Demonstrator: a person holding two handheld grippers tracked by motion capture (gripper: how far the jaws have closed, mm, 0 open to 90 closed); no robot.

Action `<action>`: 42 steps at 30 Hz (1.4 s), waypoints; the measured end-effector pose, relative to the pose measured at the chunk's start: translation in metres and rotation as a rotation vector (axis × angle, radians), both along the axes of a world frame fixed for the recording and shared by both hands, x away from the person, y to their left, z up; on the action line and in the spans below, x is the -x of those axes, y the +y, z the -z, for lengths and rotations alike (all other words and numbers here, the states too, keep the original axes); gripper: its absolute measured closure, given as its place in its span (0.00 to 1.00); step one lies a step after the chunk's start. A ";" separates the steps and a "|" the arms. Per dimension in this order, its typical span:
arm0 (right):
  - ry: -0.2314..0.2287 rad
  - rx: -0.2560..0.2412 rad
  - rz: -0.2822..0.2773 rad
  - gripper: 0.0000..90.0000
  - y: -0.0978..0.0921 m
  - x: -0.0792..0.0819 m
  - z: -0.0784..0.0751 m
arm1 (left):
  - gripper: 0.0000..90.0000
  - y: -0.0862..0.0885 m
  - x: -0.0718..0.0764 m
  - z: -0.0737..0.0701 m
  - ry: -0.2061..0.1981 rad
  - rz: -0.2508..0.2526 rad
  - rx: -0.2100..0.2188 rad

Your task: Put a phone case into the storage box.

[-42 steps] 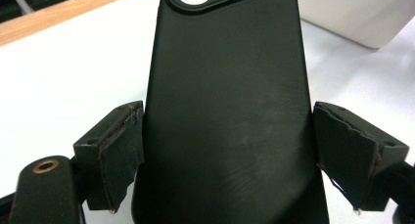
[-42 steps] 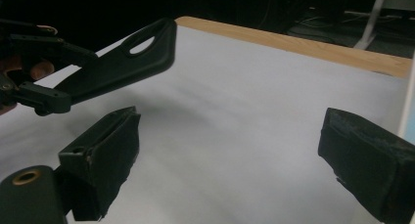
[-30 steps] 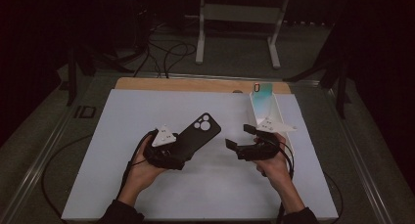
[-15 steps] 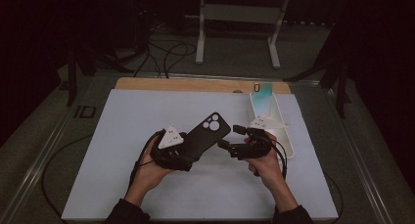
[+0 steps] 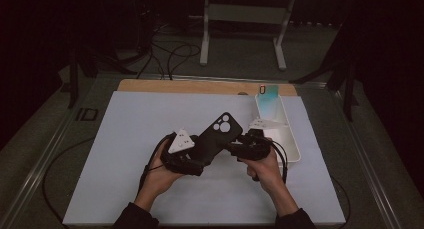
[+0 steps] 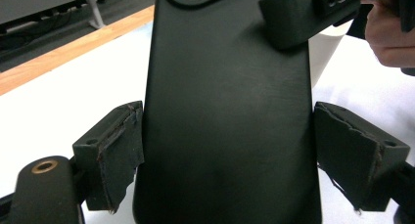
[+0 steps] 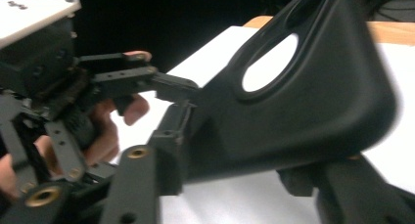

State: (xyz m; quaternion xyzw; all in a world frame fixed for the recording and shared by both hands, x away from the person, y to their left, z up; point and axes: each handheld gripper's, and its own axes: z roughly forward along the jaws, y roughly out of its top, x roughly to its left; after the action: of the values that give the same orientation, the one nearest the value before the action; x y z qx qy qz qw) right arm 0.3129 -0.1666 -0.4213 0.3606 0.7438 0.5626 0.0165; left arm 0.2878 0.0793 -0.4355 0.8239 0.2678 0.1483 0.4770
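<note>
A black phone case [image 5: 217,134] with a round camera cutout is lifted over the white mat, tilted up to the right. My left gripper [image 5: 202,153] is shut on its lower end. In the left gripper view the case [image 6: 225,111] sits between both pads of that gripper [image 6: 235,155]. My right gripper [image 5: 235,146] has come to the case's right edge. In the right gripper view the case [image 7: 303,101] lies between the jaws of that gripper [image 7: 237,170], one pad against each face. The picture there is blurred.
A white tray [image 5: 296,150] lies to the right of my right hand, and a teal item [image 5: 270,95] sits at its far end. The white mat [image 5: 125,139] covers the table, with a wooden strip [image 5: 175,85] along its far edge. Cables and a metal stand [image 5: 245,14] lie beyond.
My right gripper moved left from beside the tray to the case's right edge and closed on it. My left gripper lifted the case a little toward the middle.
</note>
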 end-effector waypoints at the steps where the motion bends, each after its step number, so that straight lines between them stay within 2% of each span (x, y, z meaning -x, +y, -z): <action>1: 0.000 0.000 0.000 0.63 0.000 0.000 0.000 | 0.17 0.000 0.000 0.000 0.000 0.000 0.000; 3: -0.002 0.002 -0.004 0.64 0.001 0.000 0.000 | 0.17 -0.004 0.000 0.001 -0.002 0.000 -0.010; 5: 0.010 -0.005 -0.025 0.75 0.006 0.001 -0.001 | 0.17 -0.006 0.001 0.002 0.000 0.001 -0.019; 7: 0.014 -0.006 -0.026 0.78 0.007 0.001 -0.001 | 0.17 -0.007 0.001 0.003 0.001 0.002 -0.024; 20: 0.016 -0.032 -0.049 0.87 0.012 0.002 -0.001 | 0.17 -0.011 0.001 0.006 0.012 0.002 -0.032; 21: 0.014 -0.033 -0.051 0.88 0.013 0.002 -0.002 | 0.38 -0.008 0.002 0.007 -0.024 -0.022 -0.039; 22: 0.014 -0.033 -0.051 0.88 0.013 0.002 -0.002 | 0.58 -0.008 0.002 0.007 -0.024 -0.022 -0.039; 23: 0.008 -0.020 -0.052 0.86 0.013 0.003 -0.002 | 0.56 -0.002 -0.001 0.007 0.003 -0.008 0.028; 24: 0.008 -0.020 -0.052 0.86 0.013 0.003 -0.002 | 0.50 -0.002 -0.001 0.007 0.003 -0.008 0.028; 25: 0.007 -0.006 -0.048 0.94 0.014 0.004 -0.001 | 0.41 -0.003 0.002 0.006 -0.027 -0.001 0.011; 30: 0.000 0.016 -0.039 0.95 0.016 0.004 -0.001 | 0.41 -0.004 0.003 0.008 -0.012 -0.003 -0.003; 34: -0.016 0.031 -0.044 0.95 0.016 0.005 -0.002 | 0.39 0.000 0.000 0.009 0.015 0.007 0.011; 35: -0.023 0.034 -0.045 0.95 0.015 0.005 -0.003 | 0.37 0.002 -0.001 0.009 0.032 0.012 0.015; 42: -0.053 0.028 -0.052 0.95 0.007 0.006 -0.010 | 0.28 0.011 -0.004 0.011 0.077 0.022 0.056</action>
State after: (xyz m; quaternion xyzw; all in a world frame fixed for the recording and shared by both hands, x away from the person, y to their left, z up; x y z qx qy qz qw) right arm 0.3068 -0.1597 -0.4111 0.3261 0.7599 0.5617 0.0265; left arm 0.2923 0.0899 -0.4460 0.8182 0.2808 0.1038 0.4908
